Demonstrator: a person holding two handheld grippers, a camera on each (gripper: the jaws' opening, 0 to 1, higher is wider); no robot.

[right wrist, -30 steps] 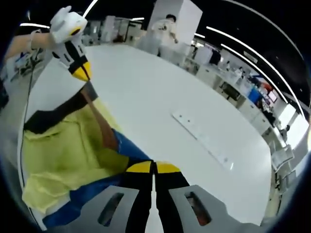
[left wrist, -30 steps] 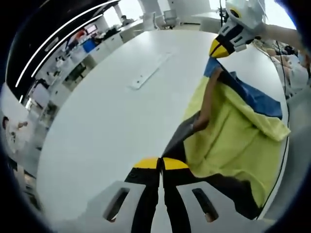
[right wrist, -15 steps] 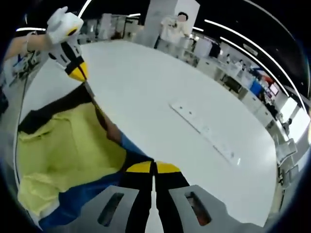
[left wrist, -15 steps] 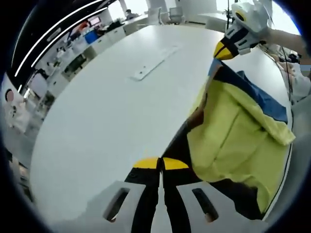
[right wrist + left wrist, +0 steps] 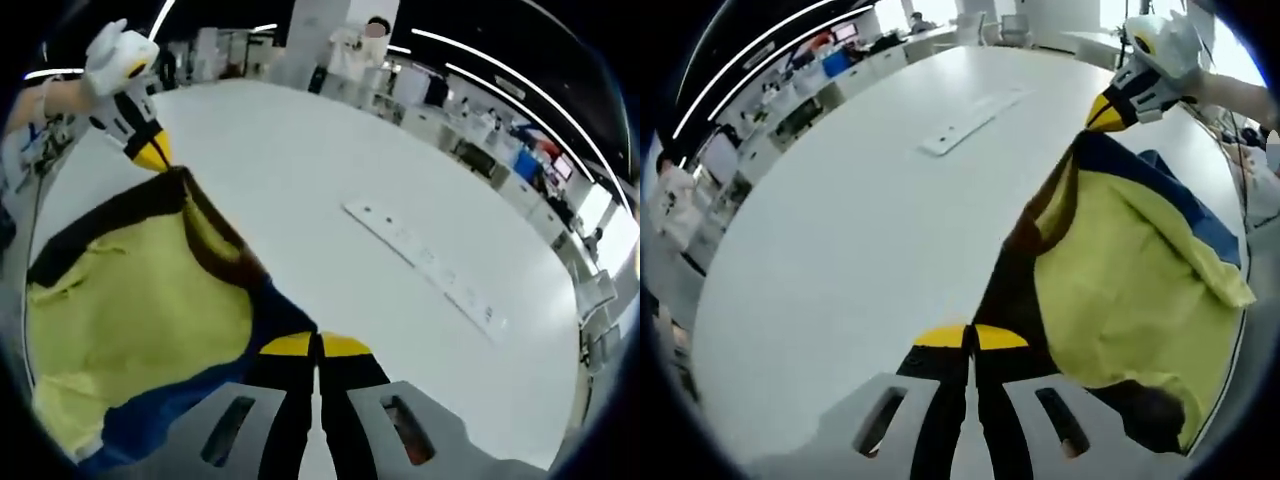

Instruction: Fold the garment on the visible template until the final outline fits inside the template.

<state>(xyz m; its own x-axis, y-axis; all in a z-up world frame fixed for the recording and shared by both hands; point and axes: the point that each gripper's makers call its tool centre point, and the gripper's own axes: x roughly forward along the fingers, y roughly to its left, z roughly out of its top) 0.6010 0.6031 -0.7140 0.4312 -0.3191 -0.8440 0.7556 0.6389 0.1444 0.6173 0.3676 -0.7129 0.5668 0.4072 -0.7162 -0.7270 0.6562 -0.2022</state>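
over the last sec the garment got pulled tauter between the two grippers, its edge raised off the white table; prob a fold being carried over. left gripper & right gripper jaws were pressed together, each pinching a corner of the cloth.

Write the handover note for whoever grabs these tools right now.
Left tool: shut on the garment's dark edge.
Right tool: shut on its blue edge.
The yellow, blue and dark garment hangs stretched between both tools at the near edge of the white table.
Done: garment gripped at two points.
Left: lay it down and fold; I cannot make out a template here.
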